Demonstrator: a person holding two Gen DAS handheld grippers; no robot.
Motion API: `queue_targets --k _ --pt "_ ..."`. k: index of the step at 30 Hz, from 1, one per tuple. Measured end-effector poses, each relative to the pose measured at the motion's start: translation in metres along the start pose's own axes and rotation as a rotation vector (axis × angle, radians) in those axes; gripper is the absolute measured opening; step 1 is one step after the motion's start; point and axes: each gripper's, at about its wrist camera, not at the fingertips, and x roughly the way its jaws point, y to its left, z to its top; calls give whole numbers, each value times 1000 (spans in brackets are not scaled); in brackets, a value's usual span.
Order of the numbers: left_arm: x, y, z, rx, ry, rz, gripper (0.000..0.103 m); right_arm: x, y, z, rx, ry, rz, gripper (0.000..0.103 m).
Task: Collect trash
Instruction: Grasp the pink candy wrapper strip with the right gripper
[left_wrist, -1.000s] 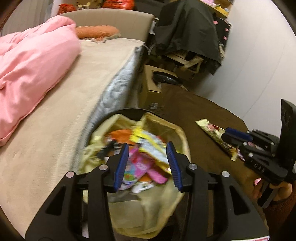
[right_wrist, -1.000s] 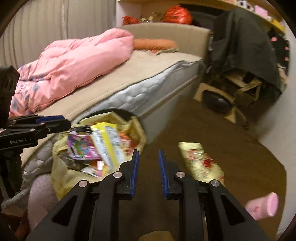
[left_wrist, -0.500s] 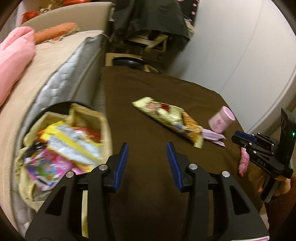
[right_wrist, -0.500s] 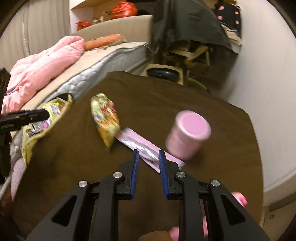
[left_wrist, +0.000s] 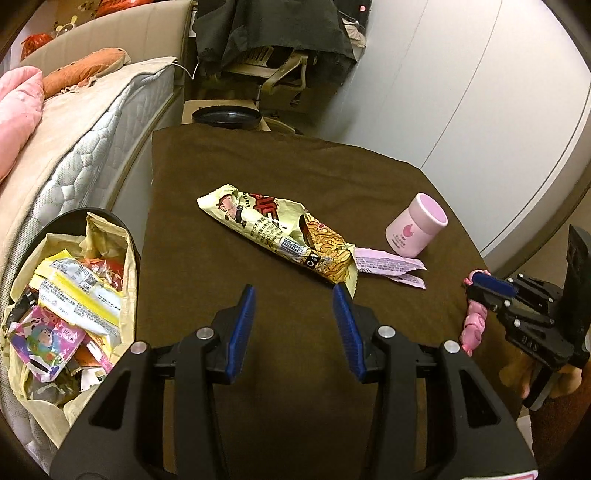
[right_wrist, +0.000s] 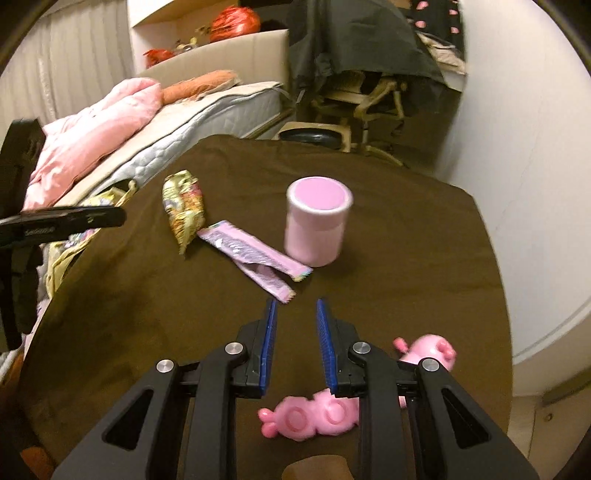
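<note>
A yellow snack wrapper (left_wrist: 280, 230) lies on the brown table (left_wrist: 240, 166), with pink wrappers (left_wrist: 388, 267) at its right end. My left gripper (left_wrist: 293, 291) is open and empty just short of the yellow wrapper. In the right wrist view the yellow wrapper (right_wrist: 184, 206) and pink wrappers (right_wrist: 255, 258) lie ahead. My right gripper (right_wrist: 293, 310) is open and empty, close to the pink wrappers' near tip. A lined trash bin (left_wrist: 122, 266) full of wrappers stands at the table's left.
A pink lidded jar (left_wrist: 415, 229) stands right of the wrappers, also in the right wrist view (right_wrist: 316, 221). A pink toy (right_wrist: 314, 417) lies under my right gripper. A bed (left_wrist: 92, 122) runs along the left. A chair (left_wrist: 273, 70) and a wall stand beyond.
Both grippers swung from over the trash bin to the table. The wrappers and jar now lie ahead of them. Jaw openings look unchanged.
</note>
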Motion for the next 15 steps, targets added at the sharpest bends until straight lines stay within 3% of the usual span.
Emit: queue_targets --k 7,12,15 --pt "0 8 1 -14 0 17 42 42 29 34 -58 19 98 22" --pt "-3 18 -2 -27 2 29 42 79 23 47 -22 83 59 22" --pt "-2 24 -3 -37 6 30 42 86 16 41 44 112 101 22"
